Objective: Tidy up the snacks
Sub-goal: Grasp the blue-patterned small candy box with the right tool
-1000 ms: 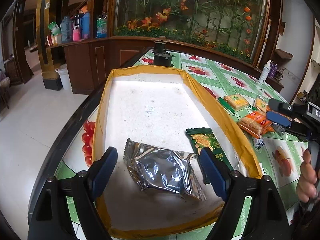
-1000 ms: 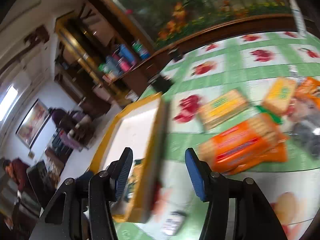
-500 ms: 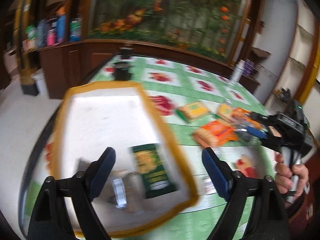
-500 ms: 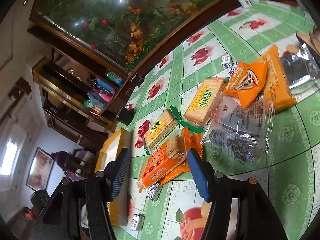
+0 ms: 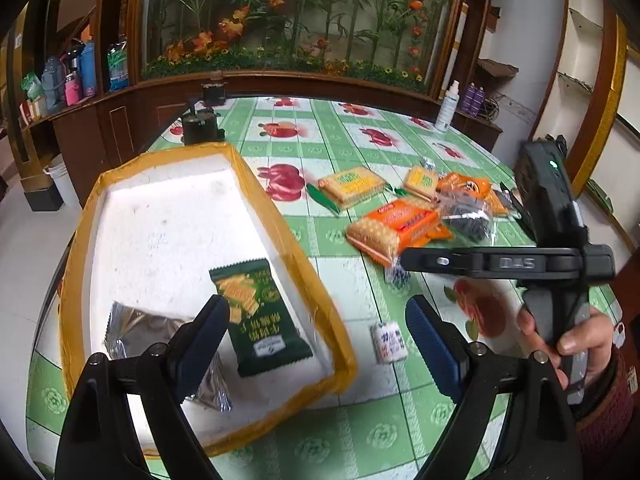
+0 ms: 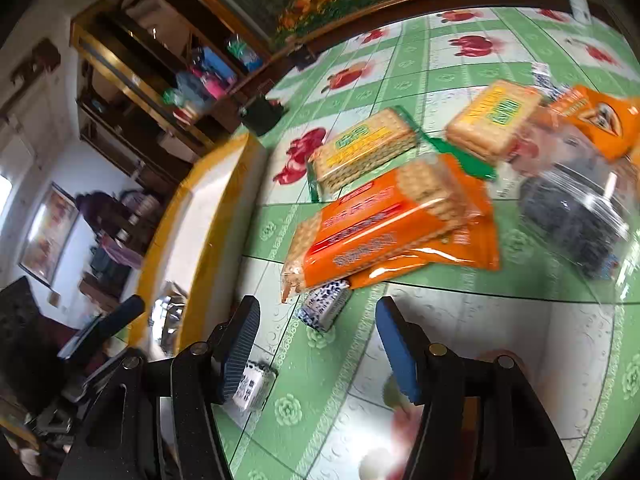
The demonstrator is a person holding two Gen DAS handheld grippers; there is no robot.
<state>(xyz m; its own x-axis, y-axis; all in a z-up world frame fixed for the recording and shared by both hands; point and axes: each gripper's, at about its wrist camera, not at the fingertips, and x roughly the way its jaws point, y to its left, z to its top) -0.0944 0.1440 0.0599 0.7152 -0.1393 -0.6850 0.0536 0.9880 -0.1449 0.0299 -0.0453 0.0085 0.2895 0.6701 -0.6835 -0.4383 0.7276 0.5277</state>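
Note:
A white foam tray with yellow-taped rim [image 5: 280, 224] holds a green cracker packet [image 5: 256, 316] and a silver foil packet [image 5: 136, 332]. My left gripper [image 5: 316, 344] is open and empty above the tray's near right corner. My right gripper [image 6: 316, 344] is open and empty, low over the table just short of the orange cracker pack [image 6: 384, 220], which also shows in the left wrist view [image 5: 396, 228]. Two small blue-and-white candies [image 6: 324, 308] [image 6: 252, 388] lie near its fingers. Beyond lie two yellow cracker packs [image 6: 364, 152] [image 6: 492, 120], an orange bag [image 6: 600, 120] and a clear bag of dark snacks [image 6: 572, 224].
The table has a green tiled cloth with fruit prints [image 5: 360, 420]. A black stand [image 5: 200, 128] sits at the tray's far end. A white spray bottle [image 5: 448, 108] stands at the far table edge. The tray [image 6: 208, 216] lies left of the right gripper.
The left gripper has swung right from over the tray's middle towards its right corner. The right gripper has dropped closer to the orange cracker pack and the small candies.

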